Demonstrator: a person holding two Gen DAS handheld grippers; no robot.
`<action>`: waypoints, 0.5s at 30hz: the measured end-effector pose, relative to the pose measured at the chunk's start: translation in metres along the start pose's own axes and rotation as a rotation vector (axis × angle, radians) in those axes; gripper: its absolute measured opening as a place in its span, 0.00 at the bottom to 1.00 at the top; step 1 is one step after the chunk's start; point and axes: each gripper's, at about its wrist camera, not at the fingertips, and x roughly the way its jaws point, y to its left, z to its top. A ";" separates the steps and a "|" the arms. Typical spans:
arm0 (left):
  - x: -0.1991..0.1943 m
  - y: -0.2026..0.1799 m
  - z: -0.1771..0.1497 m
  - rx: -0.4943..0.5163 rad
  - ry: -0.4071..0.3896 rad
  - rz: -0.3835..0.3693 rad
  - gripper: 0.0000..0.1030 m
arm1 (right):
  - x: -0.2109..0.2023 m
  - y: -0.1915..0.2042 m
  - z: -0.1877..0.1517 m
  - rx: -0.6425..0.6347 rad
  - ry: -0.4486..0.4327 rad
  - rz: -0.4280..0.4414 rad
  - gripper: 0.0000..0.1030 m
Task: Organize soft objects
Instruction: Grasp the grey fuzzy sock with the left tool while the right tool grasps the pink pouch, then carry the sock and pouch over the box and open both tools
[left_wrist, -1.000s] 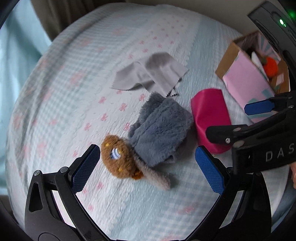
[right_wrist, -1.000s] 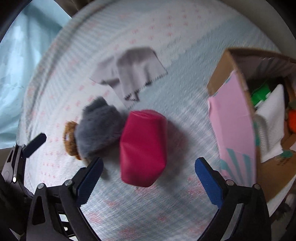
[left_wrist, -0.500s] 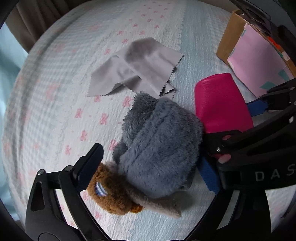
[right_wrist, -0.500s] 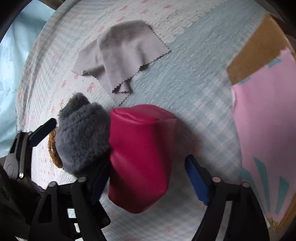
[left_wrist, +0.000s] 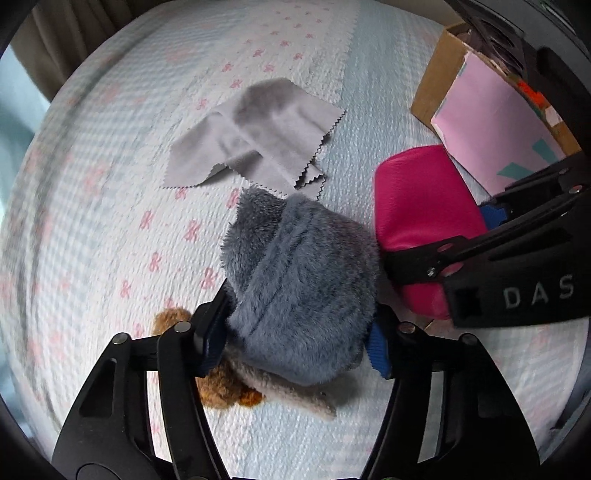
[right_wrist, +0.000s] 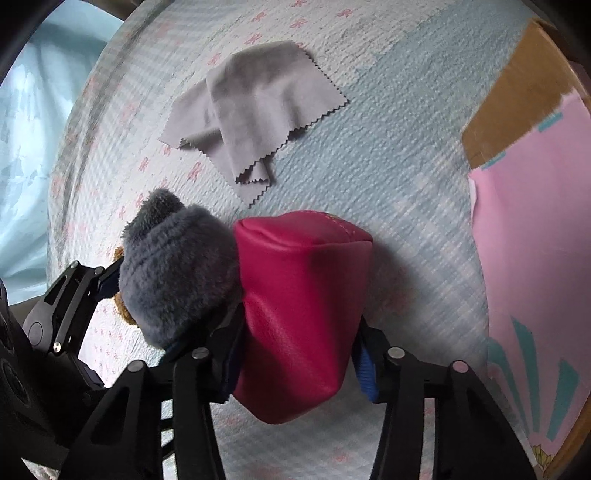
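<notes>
now that both my claws have dropped toward the bedspread (left_wrist: 110, 192) and their jaws have just been closing, each one has something soft between its pads. my left gripper (left_wrist: 295, 339) is about half closed, squeezing the grey plush (left_wrist: 299, 288), a shaggy folded bundle with a brown fuzzy toy (left_wrist: 221, 391) poking out beneath it. my right gripper (right_wrist: 295, 365) pinches the pink pouch (right_wrist: 303, 314), smooth, leathery and puffy, just right of the plush and touching it. both look ready to lift, i judge, toward the cardboard box (right_wrist: 517, 92) further right of the plush. beyond the plush lies a thin grey cloth (left_wrist: 255, 136) with zigzag edges, flat and untouched.
</notes>
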 end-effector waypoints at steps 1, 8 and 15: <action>-0.001 -0.001 0.001 -0.007 0.000 0.002 0.54 | -0.004 -0.003 -0.003 0.000 -0.003 0.010 0.40; -0.039 -0.009 0.000 -0.075 -0.027 0.034 0.53 | -0.039 -0.001 -0.022 -0.058 -0.045 0.030 0.36; -0.093 -0.019 -0.005 -0.144 -0.081 0.084 0.53 | -0.090 -0.003 -0.041 -0.088 -0.109 0.074 0.36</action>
